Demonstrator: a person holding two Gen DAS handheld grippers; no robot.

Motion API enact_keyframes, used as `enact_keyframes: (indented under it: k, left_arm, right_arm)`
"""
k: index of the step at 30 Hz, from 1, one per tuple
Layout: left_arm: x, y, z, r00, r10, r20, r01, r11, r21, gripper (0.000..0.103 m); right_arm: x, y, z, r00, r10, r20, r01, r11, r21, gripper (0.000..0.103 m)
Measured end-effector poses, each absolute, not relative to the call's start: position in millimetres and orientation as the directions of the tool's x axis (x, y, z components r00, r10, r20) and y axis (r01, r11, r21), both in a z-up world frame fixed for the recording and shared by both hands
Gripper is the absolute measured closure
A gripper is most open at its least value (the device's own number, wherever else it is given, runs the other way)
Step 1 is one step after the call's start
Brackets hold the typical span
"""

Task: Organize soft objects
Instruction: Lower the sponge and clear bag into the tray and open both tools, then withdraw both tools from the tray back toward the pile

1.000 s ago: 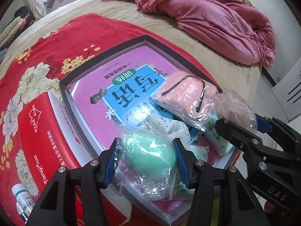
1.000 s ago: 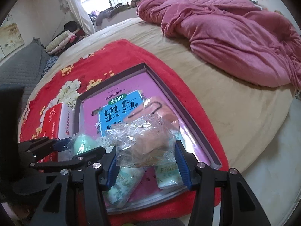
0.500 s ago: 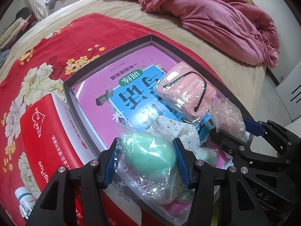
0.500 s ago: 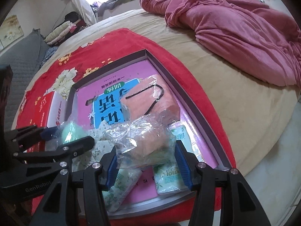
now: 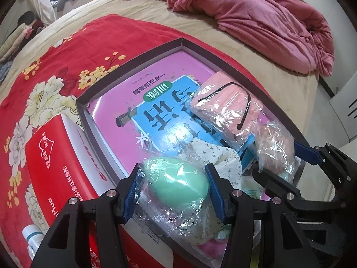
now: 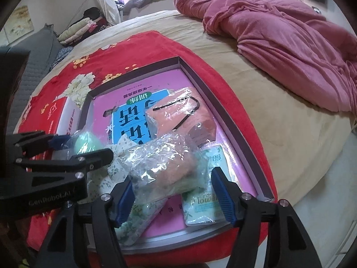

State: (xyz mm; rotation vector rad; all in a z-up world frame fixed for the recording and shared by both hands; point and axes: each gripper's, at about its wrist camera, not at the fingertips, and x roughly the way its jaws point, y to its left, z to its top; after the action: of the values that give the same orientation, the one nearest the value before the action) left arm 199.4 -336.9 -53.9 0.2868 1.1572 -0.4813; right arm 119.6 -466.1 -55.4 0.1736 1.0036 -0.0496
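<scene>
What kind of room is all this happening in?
Most likely a bedroom in a home. The work is done on a big bed, with a rumpled pink quilt heaped at its far side and a red flowered blanket spread under the tray. Folded clothes are piled near the window.

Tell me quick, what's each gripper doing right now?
Left gripper: shut on the green sponge in plastic wrap.
Right gripper: jaws have just been opening; the peach sponge in plastic wrap sits between them, released.
</scene>
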Motion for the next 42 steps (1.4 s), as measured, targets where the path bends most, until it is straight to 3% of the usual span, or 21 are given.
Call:
enact_keyframes:
  k: [18, 42]
  left_arm:
    - [197, -340, -55, 0.309, -0.184, -0.933, 0.512, 0.859, 0.000, 0.044]
    - [183, -331, -40, 0.279, -0.255, -0.926, 0.530, 0.845, -0.073, 0.030]
  right_arm:
    - [103, -475, -22, 0.599, 0.041, -0.800, 0.123, 0.982, 0.142, 0.034]
    - [99, -488, -13, 0.590, -0.011, -0.808, 0.216, 0.966, 0.145, 0.034]
